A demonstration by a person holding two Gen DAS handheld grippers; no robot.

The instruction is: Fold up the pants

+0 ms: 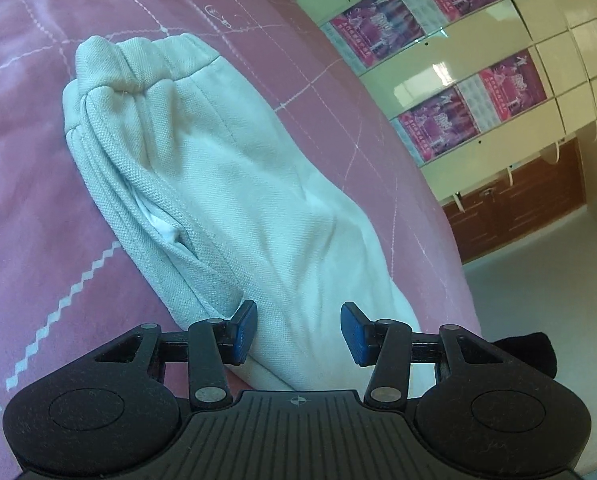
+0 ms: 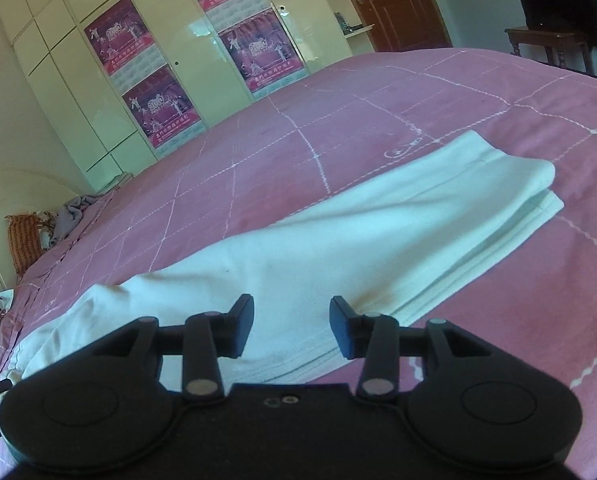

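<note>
White pants lie folded lengthwise on a pink quilted bed cover. In the left wrist view the elastic waistband is at the far end and the cloth runs down to my left gripper, which is open just over the near part, holding nothing. In the right wrist view the pants stretch from lower left to the stacked end at right. My right gripper is open over the cloth's middle, empty.
The bed cover spreads wide around the pants. A cream wardrobe with purple posters stands beyond the bed. Pillows and bunched cloth lie at the bed's left end. A wooden door and a dark stool are at back right.
</note>
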